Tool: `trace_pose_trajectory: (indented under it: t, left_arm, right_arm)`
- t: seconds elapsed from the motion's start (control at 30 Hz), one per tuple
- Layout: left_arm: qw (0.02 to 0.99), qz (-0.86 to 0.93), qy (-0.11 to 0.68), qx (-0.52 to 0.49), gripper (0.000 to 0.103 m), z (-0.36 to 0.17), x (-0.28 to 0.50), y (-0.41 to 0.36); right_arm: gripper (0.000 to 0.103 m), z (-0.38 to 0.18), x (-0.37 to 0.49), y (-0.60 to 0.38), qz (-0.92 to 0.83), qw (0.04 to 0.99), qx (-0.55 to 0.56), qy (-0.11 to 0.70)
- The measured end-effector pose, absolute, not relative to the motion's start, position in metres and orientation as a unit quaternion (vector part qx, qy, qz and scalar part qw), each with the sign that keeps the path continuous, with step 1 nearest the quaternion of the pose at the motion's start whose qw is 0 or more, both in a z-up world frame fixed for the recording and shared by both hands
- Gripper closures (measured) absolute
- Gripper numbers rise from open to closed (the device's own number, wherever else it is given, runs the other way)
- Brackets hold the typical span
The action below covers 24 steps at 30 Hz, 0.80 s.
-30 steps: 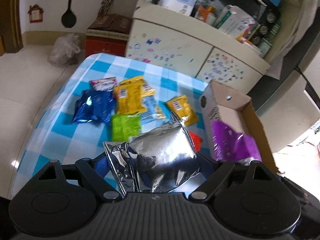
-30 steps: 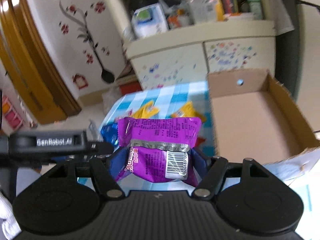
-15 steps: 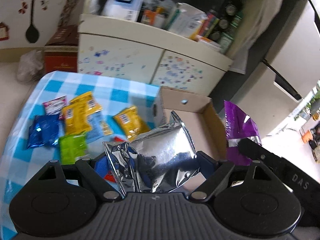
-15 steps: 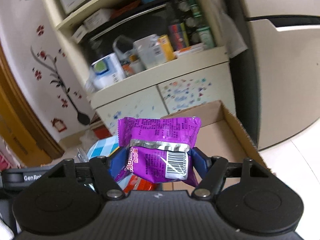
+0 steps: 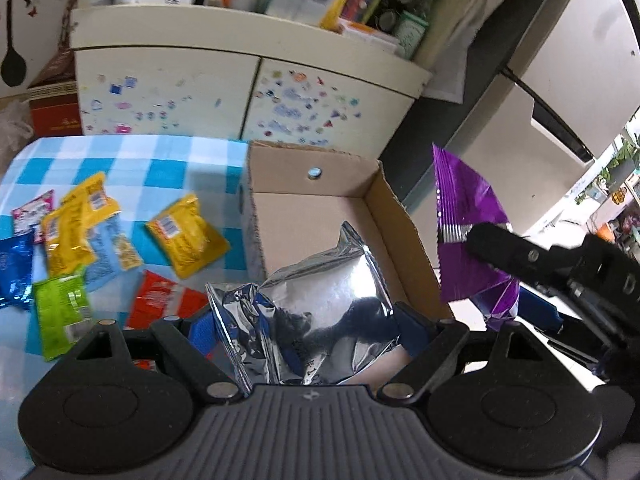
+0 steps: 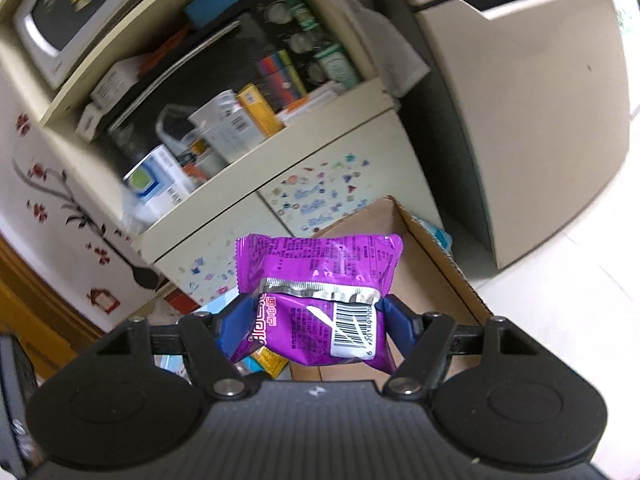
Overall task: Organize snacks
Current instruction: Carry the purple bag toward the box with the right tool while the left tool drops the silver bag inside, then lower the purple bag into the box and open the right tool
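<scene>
My left gripper (image 5: pixel 308 328) is shut on a crumpled silver foil snack bag (image 5: pixel 320 300) and holds it over the near edge of an open cardboard box (image 5: pixel 312 216) on the blue checked table (image 5: pixel 132 156). My right gripper (image 6: pixel 316 320) is shut on a purple snack packet (image 6: pixel 320 280), held in the air; the box (image 6: pixel 424 276) lies below and beyond it. In the left wrist view the purple packet (image 5: pixel 464 216) and the right gripper's black body hang to the right of the box. The box interior looks bare.
Several loose packets lie left of the box: yellow (image 5: pixel 184 236), another yellow (image 5: pixel 76 220), light blue (image 5: pixel 112 248), green (image 5: pixel 60 312), red (image 5: pixel 160 300), dark blue (image 5: pixel 14 268). A cream cabinet (image 5: pixel 240 88) with cluttered shelves stands behind the table.
Both grippers have swung right and lifted with their packets. The box has come to the centre of the left view. The right view has tilted up toward the shelves.
</scene>
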<state>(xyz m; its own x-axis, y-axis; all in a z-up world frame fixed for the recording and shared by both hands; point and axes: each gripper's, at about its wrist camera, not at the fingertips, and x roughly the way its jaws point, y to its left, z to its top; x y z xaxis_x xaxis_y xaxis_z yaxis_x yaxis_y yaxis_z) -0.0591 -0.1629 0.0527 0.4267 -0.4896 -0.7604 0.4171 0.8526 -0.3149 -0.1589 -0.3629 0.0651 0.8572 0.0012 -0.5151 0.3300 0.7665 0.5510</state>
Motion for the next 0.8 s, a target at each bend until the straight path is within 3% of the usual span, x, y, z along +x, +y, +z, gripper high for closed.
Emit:
trace_pose_trajectory:
  t: [0.3, 0.43, 0.8]
  left_arm:
    - [0.835, -0.277, 0.475, -0.018, 0.011, 0.033, -0.05, -0.197]
    - [0.837, -0.279, 0.471, -0.008, 0.007, 0.032, -0.05, -0.202]
    - [0.823, -0.272, 0.499, -0.026, 0.003, 0.031, -0.047, -0.172]
  right_arm:
    - [0.031, 0.055, -0.153, -0.382, -0.127, 0.885, 0.369, 0.254]
    - [0.026, 0.051, -0.15, -0.383, -0.129, 0.878, 0.38, 0.261]
    - [0.021, 0.051, -0.148, -0.378, -0.128, 0.883, 0.363, 0.268]
